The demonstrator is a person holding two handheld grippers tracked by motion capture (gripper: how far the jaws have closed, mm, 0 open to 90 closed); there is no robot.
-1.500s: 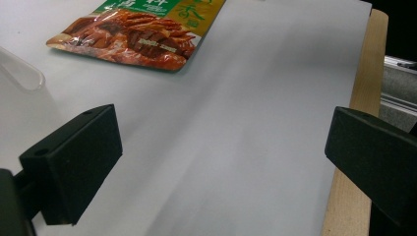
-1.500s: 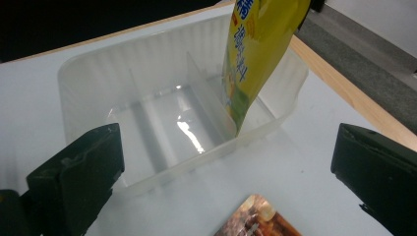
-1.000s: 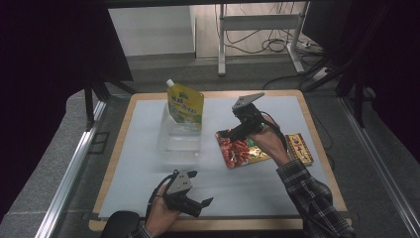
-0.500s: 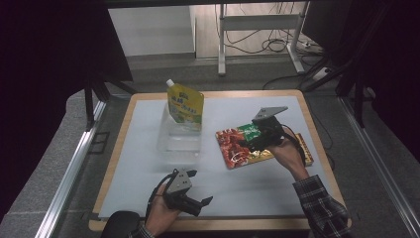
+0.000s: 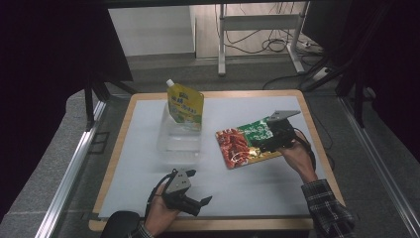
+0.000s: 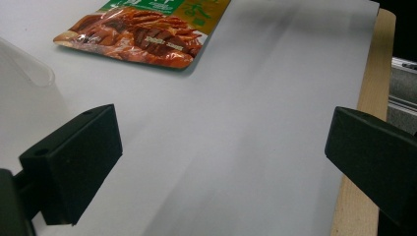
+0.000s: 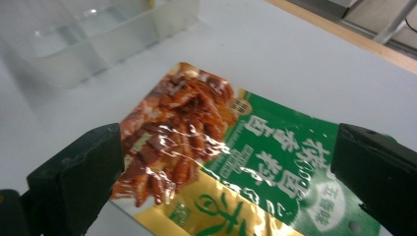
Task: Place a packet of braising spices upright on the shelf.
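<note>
Right gripper (image 5: 270,144) held low over the snack packet (image 5: 246,142), at that packet's green end, jaws spread wide with nothing between them. Seen from the right gripper view, both black jaws standing well apart, one over the packet's red printed part, the other past its green edge, the snack packet (image 7: 231,167) lying flat beneath. Cannot tell whether the jaw tips touch the foil. Gripped from behind by the right hand (image 5: 298,157), plaid sleeve trailing off away from the packet.

Snack packet flat on the white mat (image 5: 277,188), red end turned toward the clear plastic container (image 5: 179,139), green and gold end toward the right gripper. Container just beside the packet's red end, apart from it. Yellow spouted pouch (image 5: 185,105) upright at the container's far side, beyond the packet's red end.

Left gripper (image 5: 198,203) well apart from the packet, at the mat's near edge, jaws open and empty, pointing along the mat toward the packet. From the left gripper view, bare white mat (image 6: 236,147) between the two jaws, the snack packet (image 6: 142,34) far ahead, wooden table edge (image 6: 366,108) off beside one jaw.
</note>
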